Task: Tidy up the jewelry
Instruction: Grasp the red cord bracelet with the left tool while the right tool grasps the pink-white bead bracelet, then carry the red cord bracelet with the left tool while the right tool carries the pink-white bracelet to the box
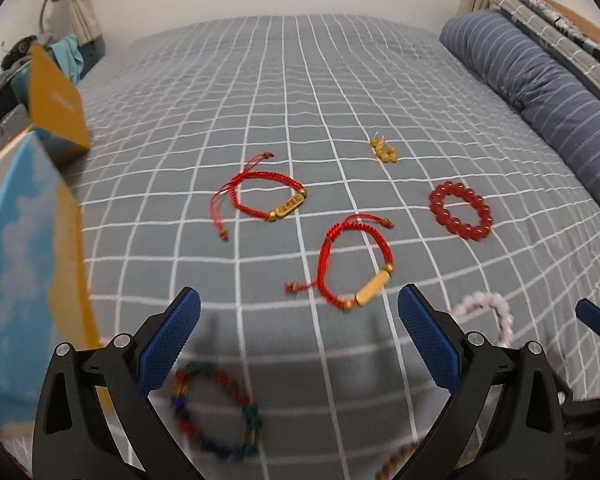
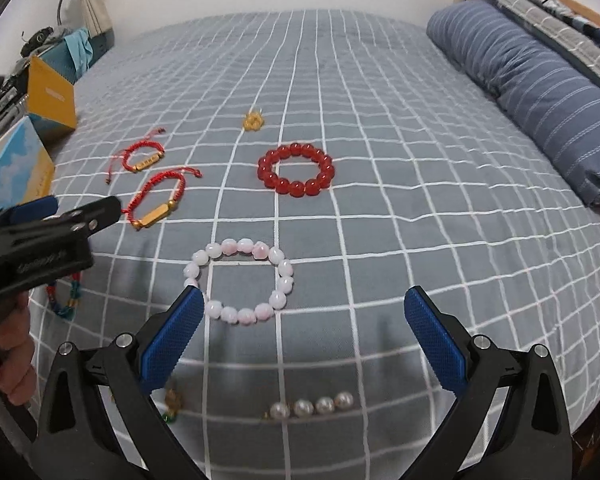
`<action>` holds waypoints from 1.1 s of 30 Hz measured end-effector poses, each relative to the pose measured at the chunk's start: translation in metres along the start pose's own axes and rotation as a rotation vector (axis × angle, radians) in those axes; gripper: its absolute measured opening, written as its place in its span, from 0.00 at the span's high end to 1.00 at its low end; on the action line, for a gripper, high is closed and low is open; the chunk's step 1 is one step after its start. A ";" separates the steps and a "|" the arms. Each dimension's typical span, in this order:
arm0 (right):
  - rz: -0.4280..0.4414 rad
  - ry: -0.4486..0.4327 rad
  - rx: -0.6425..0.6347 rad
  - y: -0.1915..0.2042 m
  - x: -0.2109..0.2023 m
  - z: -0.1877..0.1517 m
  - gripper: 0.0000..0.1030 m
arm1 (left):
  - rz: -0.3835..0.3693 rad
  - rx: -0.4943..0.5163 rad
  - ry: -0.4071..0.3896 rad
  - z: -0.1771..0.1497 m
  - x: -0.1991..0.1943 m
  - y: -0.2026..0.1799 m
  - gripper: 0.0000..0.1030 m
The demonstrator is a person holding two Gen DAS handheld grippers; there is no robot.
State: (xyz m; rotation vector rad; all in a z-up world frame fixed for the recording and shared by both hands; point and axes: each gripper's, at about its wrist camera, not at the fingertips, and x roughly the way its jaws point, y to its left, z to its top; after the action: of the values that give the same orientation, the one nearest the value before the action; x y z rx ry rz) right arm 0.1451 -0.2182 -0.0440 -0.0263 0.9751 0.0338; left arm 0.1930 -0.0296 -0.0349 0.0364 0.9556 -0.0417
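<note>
Jewelry lies spread on a grey checked bed. My left gripper point(image 1: 298, 306) is open above the sheet, with a multicoloured bead bracelet point(image 1: 216, 414) just under its fingers and a red cord bracelet with a gold bar point(image 1: 354, 264) just ahead. A second red cord bracelet point(image 1: 262, 198) lies further out. My right gripper point(image 2: 304, 306) is open, its left finger beside a pink bead bracelet point(image 2: 240, 282). A red bead bracelet point(image 2: 296, 170), a small gold piece point(image 2: 253, 121) and a pearl strand point(image 2: 312, 406) lie around it. The left gripper point(image 2: 40, 216) shows at that view's left edge.
An open blue and orange box point(image 1: 28, 248) stands at the left bed edge, its lid point(image 1: 56, 100) raised behind it. A striped blue pillow point(image 1: 540, 92) and folded bedding line the right side. A cluttered desk with a lamp sits beyond the far left corner.
</note>
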 end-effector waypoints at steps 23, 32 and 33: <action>0.027 0.116 -0.012 0.004 0.047 0.014 0.81 | -0.038 0.036 0.099 0.018 0.055 -0.002 0.66; 0.024 0.109 -0.011 0.003 0.038 0.013 0.90 | -0.071 0.036 0.103 0.017 0.043 0.002 0.97; 0.024 0.106 -0.011 0.003 0.037 0.013 0.90 | -0.072 0.034 0.099 0.017 0.040 0.003 0.97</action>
State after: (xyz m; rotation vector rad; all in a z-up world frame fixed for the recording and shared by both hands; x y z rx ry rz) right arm 0.1763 -0.2139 -0.0674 -0.0270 1.0815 0.0607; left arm 0.2298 -0.0284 -0.0577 0.0357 1.0547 -0.1233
